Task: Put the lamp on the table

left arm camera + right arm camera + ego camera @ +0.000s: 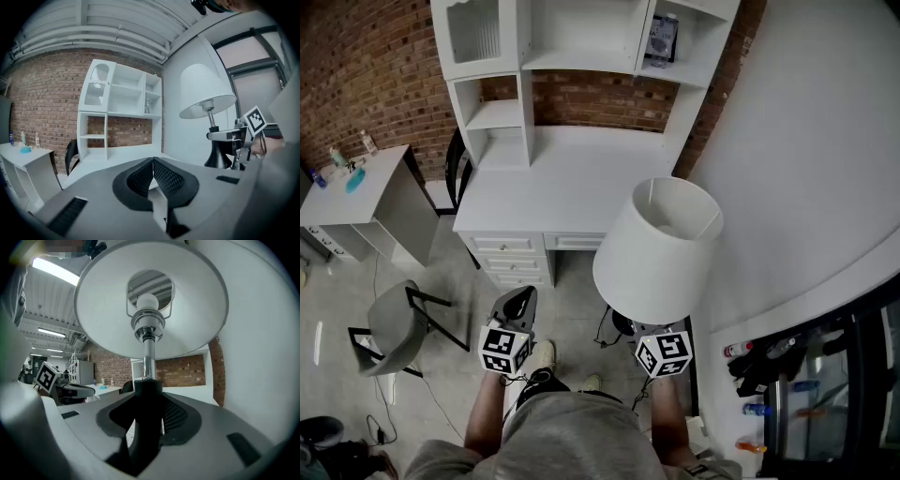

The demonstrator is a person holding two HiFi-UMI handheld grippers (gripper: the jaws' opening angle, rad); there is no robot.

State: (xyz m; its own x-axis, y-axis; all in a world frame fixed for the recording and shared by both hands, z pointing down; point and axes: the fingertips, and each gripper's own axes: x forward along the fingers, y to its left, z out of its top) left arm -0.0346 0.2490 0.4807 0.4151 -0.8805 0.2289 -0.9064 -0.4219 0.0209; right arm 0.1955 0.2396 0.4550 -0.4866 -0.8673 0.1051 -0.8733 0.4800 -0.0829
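A lamp with a white shade (656, 248) hangs in the air over the floor in front of the white desk (572, 183). My right gripper (147, 414) is shut on the lamp's black base neck (146, 394), and the shade (150, 296) and bulb fill the view above. In the head view only that gripper's marker cube (664, 353) shows below the shade. My left gripper (520, 300) is held beside it to the left, jaws shut with nothing between them (152, 174). The left gripper view shows the lamp (206, 93) at the right, still short of the desk top (117, 161).
The desk carries a white hutch (492, 112) with shelves at its back. A black chair (455, 169) stands at its left end. A small white side table (366, 187) with bottles and a grey chair (398, 323) are further left. A white wall (806, 141) runs along the right.
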